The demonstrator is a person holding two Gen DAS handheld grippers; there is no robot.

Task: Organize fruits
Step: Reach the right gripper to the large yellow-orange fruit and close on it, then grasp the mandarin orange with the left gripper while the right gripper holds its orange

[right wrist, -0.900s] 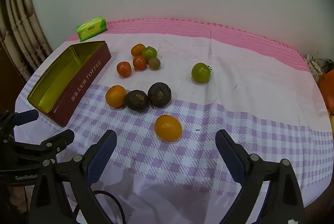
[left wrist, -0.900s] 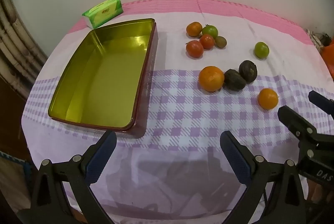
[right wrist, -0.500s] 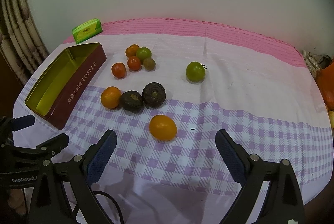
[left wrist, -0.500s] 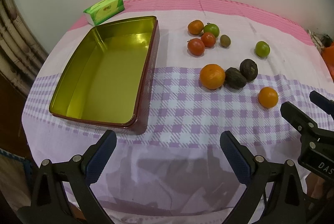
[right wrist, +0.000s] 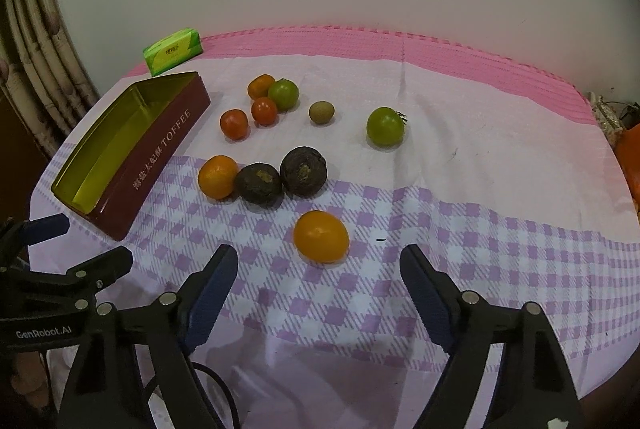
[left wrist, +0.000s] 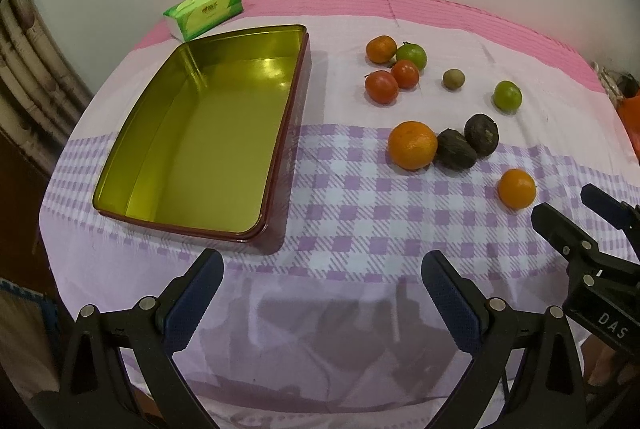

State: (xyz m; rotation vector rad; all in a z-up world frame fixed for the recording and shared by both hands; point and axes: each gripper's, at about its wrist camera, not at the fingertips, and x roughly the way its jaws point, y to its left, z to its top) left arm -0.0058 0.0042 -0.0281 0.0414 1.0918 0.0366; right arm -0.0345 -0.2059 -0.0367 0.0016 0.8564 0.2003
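A round table wears a soft cloth, pale pink with a band of lilac checks and a ribbed pink border at the far edge. On its left side sits an open rectangular tin, rounded at the corners, glossy gold inside and maroon outside, with "TOFFEE" printed on its long wall in the right wrist view; nothing lies in it. Behind it rests a green tissue pack in shiny wrap.

The fruit lies loose on the cloth to the right of the tin. At the far end two small red tomatoes, a small orange and a green tomato cluster close together, with a dull brown, kiwi-like fruit just beside them. A second green tomato with a stalk sits apart to the right. Nearer, a dimpled tangerine touches two dark, wrinkled round fruits, possibly passion fruit, though the view is too coarse to be sure. A smooth orange lies alone, nearest the right gripper.

That gripper hangs above the cloth with its blue, textured pads spread wide and nothing between them. The left gripper hovers over the near edge, its fingers equally parted and bare.
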